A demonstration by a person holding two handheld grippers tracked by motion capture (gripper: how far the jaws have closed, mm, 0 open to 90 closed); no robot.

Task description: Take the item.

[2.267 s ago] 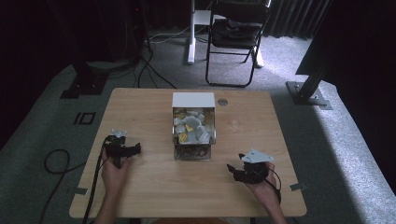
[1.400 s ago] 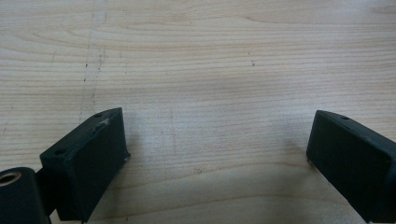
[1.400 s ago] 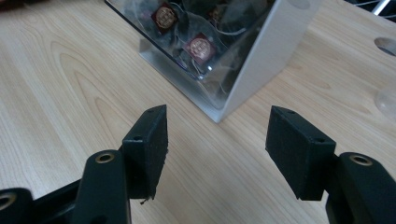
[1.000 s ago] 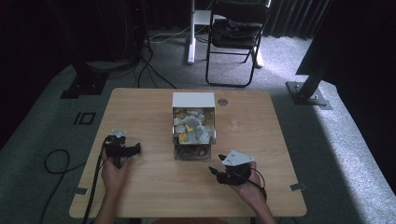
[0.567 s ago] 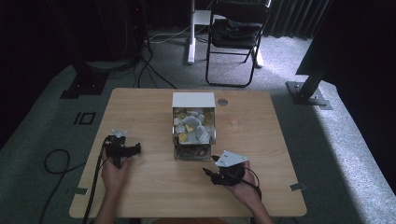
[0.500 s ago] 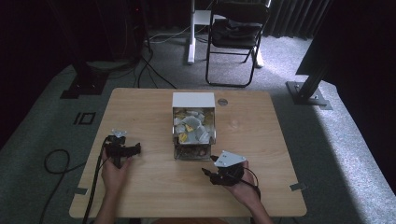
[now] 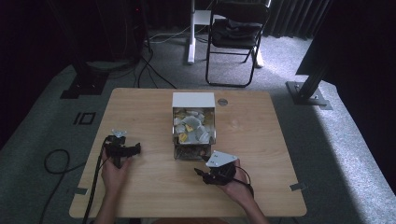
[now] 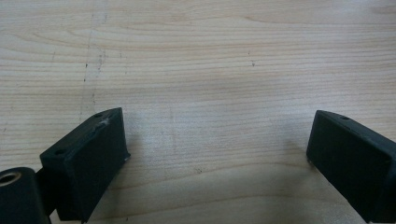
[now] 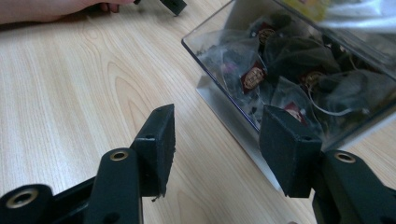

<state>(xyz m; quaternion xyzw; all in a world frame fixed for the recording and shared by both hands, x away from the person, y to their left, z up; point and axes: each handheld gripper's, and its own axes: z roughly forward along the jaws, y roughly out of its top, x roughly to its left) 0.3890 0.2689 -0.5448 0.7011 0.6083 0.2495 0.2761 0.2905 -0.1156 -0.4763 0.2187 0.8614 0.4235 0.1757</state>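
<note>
We record one clear plastic box (image 7: 194, 133) packed with sachets of tea, its white lid (image 7: 193, 99) folded back on the far side, standing at the middle of the light wooden table (image 7: 261, 140). In the right gripper view its transparent near wall (image 9: 280, 84) shows dark tea bags with small red-brown labels pressed against it.

Right gripper (image 7: 200, 172): black, two-jawed, held in the right hand (image 7: 236, 182) near the front edge, just right of centre, jaws pointing left. It lies just beside the box's near corner without touching it. Its jaws have just been closing, yet we see them parted, nothing between them, one jaw over bare wood, the other in front of the box wall.

Left gripper (image 7: 133, 149): black, held in the left hand (image 7: 114, 170) at the near left of the table, well apart from the box. Jaws spread wide over bare wood grain (image 8: 210, 93), released, empty.
</note>
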